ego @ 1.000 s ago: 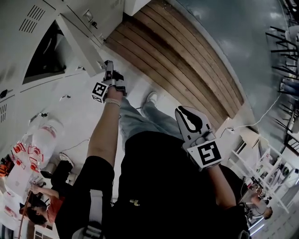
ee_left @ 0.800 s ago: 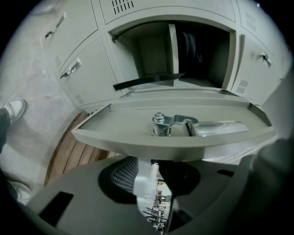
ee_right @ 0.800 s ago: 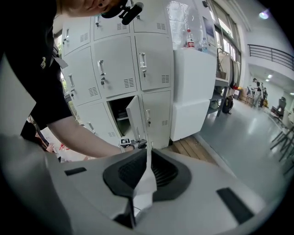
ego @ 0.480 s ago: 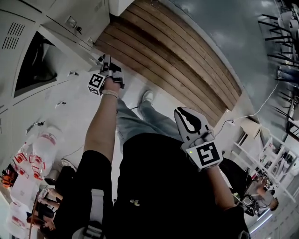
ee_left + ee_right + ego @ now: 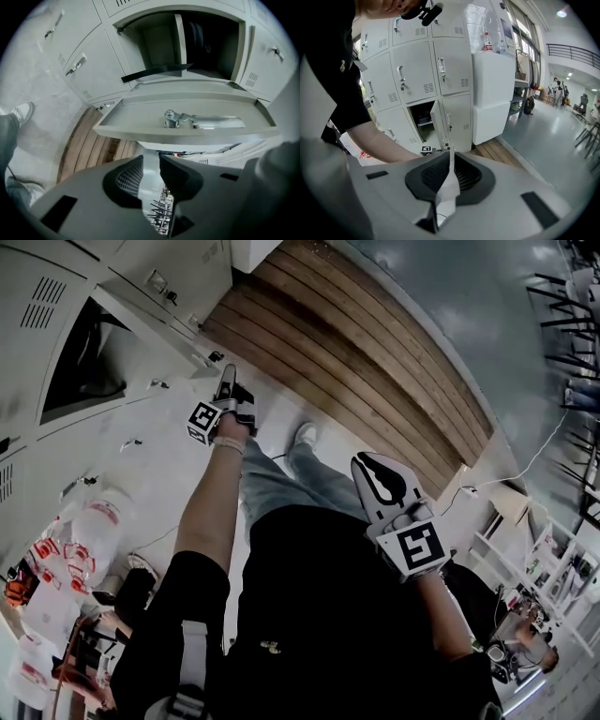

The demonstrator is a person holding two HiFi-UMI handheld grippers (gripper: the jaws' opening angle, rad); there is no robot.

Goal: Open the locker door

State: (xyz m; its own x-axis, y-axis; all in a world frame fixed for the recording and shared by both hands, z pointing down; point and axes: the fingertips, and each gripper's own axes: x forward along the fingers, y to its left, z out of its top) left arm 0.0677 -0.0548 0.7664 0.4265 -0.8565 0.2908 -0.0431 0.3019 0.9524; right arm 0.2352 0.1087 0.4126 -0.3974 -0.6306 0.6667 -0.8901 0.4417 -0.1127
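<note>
The locker door (image 5: 140,110) stands swung open, and in the left gripper view I see it edge-on with its metal latch (image 5: 171,118) on the inner face. Behind it is the dark open compartment (image 5: 206,42). My left gripper (image 5: 151,158) sits just below the door's free edge, its jaws a little apart with only the room showing between them. In the head view the left gripper (image 5: 228,371) reaches out to that door (image 5: 159,329) on a stretched arm. My right gripper (image 5: 361,460) is held back near the body, jaws together on nothing.
A bank of grey lockers (image 5: 412,70) fills the wall, with a white cabinet (image 5: 492,93) beside it. A wooden slat platform (image 5: 375,362) runs along the floor. Black chairs (image 5: 572,324) stand at the far right, and people and bags are at the lower left (image 5: 84,634).
The left arm stays stretched at the door's free edge, and the head view has swung slightly. The right gripper has not moved.
</note>
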